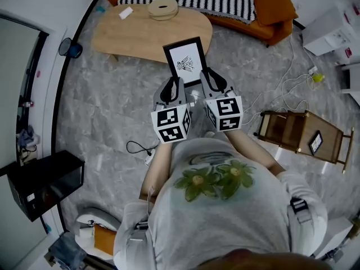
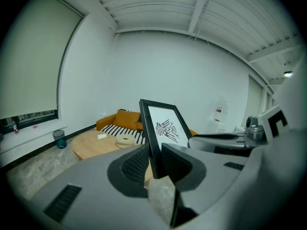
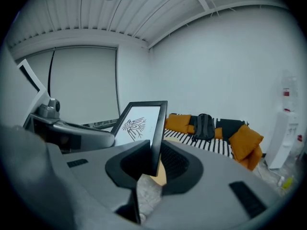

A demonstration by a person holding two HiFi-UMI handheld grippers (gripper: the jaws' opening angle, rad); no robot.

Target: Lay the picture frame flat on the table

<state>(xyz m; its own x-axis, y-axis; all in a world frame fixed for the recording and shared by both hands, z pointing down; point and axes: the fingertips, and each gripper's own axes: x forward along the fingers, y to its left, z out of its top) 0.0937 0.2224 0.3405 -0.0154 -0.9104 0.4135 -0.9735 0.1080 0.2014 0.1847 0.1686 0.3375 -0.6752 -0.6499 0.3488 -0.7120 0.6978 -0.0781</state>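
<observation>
The picture frame (image 1: 186, 61) is black with a white print of a dark figure. It hangs upright in the air at the near edge of the wooden table (image 1: 135, 35), held by its two lower corners. My left gripper (image 1: 172, 88) is shut on the lower left side, my right gripper (image 1: 210, 81) on the lower right. In the left gripper view the frame (image 2: 162, 123) stands edge-on between the ribbed pads (image 2: 136, 164). The right gripper view shows the frame (image 3: 143, 121) clamped the same way at the right gripper (image 3: 154, 161).
A pale round roll (image 1: 163, 8) and a small white card (image 1: 126, 12) lie on the table's far part. Behind it is an orange sofa (image 1: 275, 13) with a striped cover. A wooden rack (image 1: 298, 131), cables (image 1: 281, 89) and a blue bin (image 1: 70, 48) are on the floor.
</observation>
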